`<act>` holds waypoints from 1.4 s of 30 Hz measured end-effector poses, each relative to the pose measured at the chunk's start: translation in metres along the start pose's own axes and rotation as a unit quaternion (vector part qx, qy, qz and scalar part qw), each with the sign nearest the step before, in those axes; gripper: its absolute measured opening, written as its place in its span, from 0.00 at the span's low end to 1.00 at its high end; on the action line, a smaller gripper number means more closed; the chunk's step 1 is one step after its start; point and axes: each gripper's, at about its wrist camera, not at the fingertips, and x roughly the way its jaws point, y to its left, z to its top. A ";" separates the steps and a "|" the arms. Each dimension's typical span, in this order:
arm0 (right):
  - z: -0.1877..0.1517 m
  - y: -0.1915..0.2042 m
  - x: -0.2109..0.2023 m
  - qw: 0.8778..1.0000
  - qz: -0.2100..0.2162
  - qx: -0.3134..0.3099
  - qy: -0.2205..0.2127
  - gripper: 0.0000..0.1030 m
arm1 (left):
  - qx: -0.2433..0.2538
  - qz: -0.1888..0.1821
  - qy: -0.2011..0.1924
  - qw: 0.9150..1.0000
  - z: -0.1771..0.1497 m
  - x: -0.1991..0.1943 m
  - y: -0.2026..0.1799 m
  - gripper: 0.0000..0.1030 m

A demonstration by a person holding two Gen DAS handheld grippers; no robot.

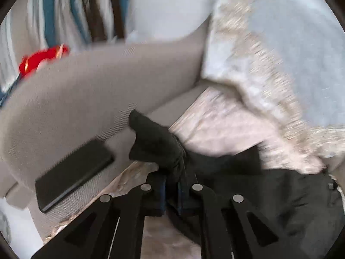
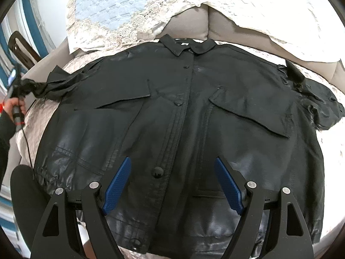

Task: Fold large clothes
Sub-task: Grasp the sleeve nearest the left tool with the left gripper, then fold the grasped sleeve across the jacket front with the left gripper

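Note:
A black leather-like jacket [image 2: 176, 116] lies flat and face up on a sofa seat, collar [image 2: 187, 45] at the far side, buttons down the middle. My right gripper [image 2: 172, 172] is open and empty, hovering over the jacket's lower front. My left gripper [image 1: 171, 185] is shut on the end of the jacket's left sleeve [image 1: 155, 142], which bunches up past the fingertips. In the right wrist view the left gripper [image 2: 17, 86] shows at the far left, holding that sleeve [image 2: 54, 84] stretched out sideways. The other sleeve [image 2: 319, 101] lies crumpled at the right.
A black phone [image 1: 73, 174] lies on the grey sofa arm [image 1: 86, 90]. Light blue lace-edged cushions [image 2: 112, 10] lean behind the jacket. A pale patterned cover [image 1: 226, 125] lies under it. A red object [image 1: 43, 58] sits beyond the arm.

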 end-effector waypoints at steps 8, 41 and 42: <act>-0.001 -0.017 -0.008 1.000 -0.001 0.012 -0.017 0.77 | 0.112 -0.170 -0.099 0.974 0.018 -0.112 -0.128 0.07; 0.013 -0.056 -0.008 0.996 0.030 0.083 -0.032 0.77 | 0.192 -0.410 0.118 0.884 -0.111 -0.099 -0.279 0.72; 0.014 -0.056 -0.009 0.995 0.033 0.084 -0.033 0.77 | 0.187 -0.400 0.106 0.891 -0.104 -0.098 -0.272 0.72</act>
